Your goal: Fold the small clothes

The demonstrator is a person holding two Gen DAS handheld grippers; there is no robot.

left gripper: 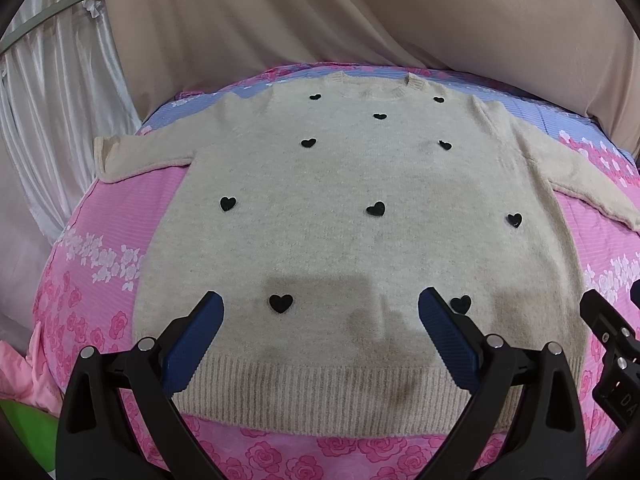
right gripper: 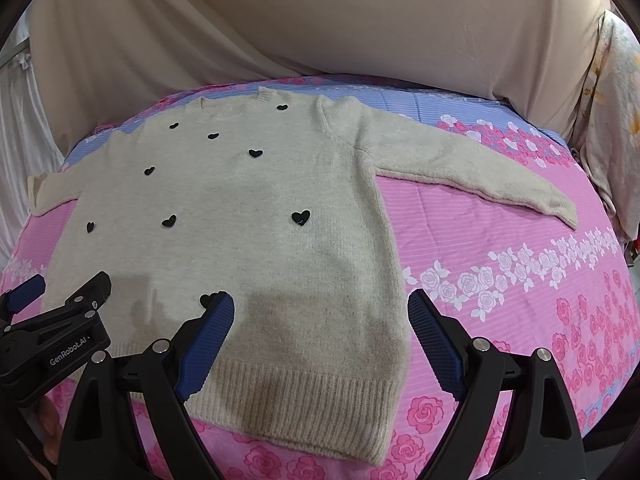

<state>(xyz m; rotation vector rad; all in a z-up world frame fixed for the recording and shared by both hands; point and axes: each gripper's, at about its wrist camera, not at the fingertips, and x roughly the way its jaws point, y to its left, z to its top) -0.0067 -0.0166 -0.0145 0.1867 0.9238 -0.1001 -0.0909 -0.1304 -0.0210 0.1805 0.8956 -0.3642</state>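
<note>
While sweater (left gripper: pixel 360 240) lies flat | pink floral bedspread (right gripper: pixel 520 240) beneath | beige drape (left gripper: pixel 360 12) behind

I see a cream knitted sweater (left gripper: pixel 360 240) with small black hearts (left gripper: pixel 376 209) lying flat, front up, on the pink flowered bedspread, neck away from me, ribbed hem (right gripper: pixel 304 404) nearest, and both sleeves (right gripper: pixel 472 176) spread out sideways.

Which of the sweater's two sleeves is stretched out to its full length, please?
The right sleeve on the sweater lies fully extended across the bedspread; the left sleeve looks shorter, apparently folded.
</note>
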